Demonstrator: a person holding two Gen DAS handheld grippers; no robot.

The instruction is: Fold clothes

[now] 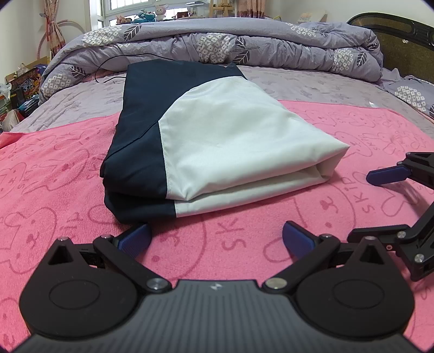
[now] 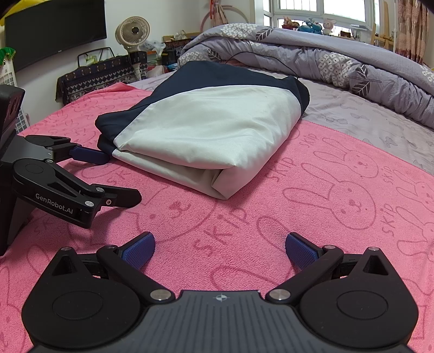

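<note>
Home bedroom: bed (image 1: 312,84) with rumpled duvet (image 1: 217,46) at 12 o'clock, curtained window (image 2: 320,10), wall TV (image 2: 54,30) and fan (image 2: 134,34) at 10 o'clock.

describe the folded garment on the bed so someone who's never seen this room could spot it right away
Start at the bed, where a pink towel printed with rabbits covers the near part, in front of a bunched lilac quilt. The folded garment lies across the towel's far edge. It is the only two-tone item there: a flat stack, dark navy on one side and pale grey-white on the other.

Left gripper (image 1: 217,239) and right gripper (image 2: 220,245) hover low, fingers spread wide, empty.
</note>
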